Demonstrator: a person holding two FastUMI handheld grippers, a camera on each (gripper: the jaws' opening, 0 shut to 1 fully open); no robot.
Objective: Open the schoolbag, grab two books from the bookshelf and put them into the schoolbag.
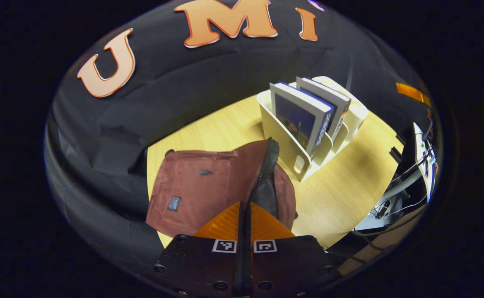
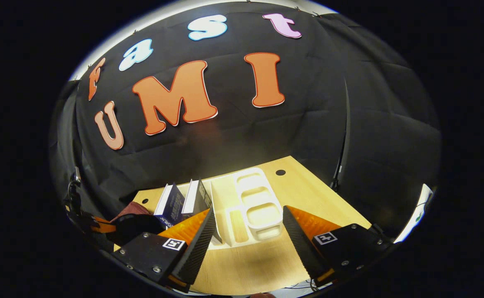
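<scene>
The maroon schoolbag [image 1: 196,190] lies on the wooden table [image 1: 341,194]. Its zippered edge [image 1: 266,165] is lifted, baring dark lining. My left gripper [image 1: 245,209] is shut on that edge. Behind the bag stands a cream bookshelf [image 1: 285,145] holding two upright books [image 1: 302,118], [image 1: 328,99]. In the right gripper view, my right gripper [image 2: 248,229] hangs open above the table, in front of the bookshelf [image 2: 254,207]. The two books [image 2: 171,205], [image 2: 198,196] stand in the bookshelf's left part. The schoolbag [image 2: 128,209] sits at far left, with the left gripper [image 2: 90,223] beside it.
A white stand with cables [image 1: 415,169] sits past the table's right edge in the left gripper view. A small round hole [image 2: 280,172] marks the table's far corner. The black cloth wall [image 2: 225,140] closes the back.
</scene>
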